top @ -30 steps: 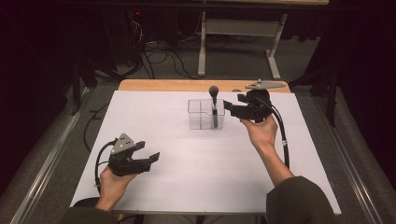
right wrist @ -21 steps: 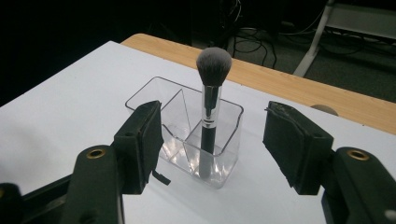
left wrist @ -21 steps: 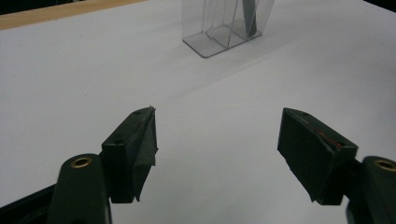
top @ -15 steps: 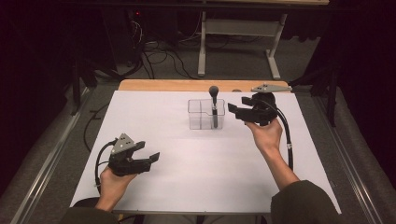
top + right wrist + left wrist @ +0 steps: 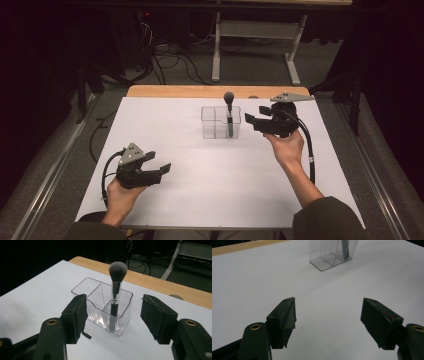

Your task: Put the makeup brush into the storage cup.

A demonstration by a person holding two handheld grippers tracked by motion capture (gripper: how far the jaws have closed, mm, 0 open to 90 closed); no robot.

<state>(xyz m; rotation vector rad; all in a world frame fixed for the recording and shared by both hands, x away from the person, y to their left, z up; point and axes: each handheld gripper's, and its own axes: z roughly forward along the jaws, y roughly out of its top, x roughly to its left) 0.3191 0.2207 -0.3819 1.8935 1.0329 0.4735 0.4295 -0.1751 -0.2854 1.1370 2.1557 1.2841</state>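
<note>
Right now my right tongs [image 5: 251, 120] hang apart and empty just beside the clear organizer [image 5: 220, 121], where the makeup brush [image 5: 229, 112] stands upright. My left tongs [image 5: 159, 169] gape empty above the tabletop [image 5: 200, 170].

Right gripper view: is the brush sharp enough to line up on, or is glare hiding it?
Right gripper view: brush sharp, clear organizer shows only mild reflections. Left gripper view: organizer soft and cropped at the top. High view: white table evenly lit, surroundings dark.

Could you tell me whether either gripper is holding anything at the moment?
Nothing is held: left gripper and right gripper are both open and empty.
</note>
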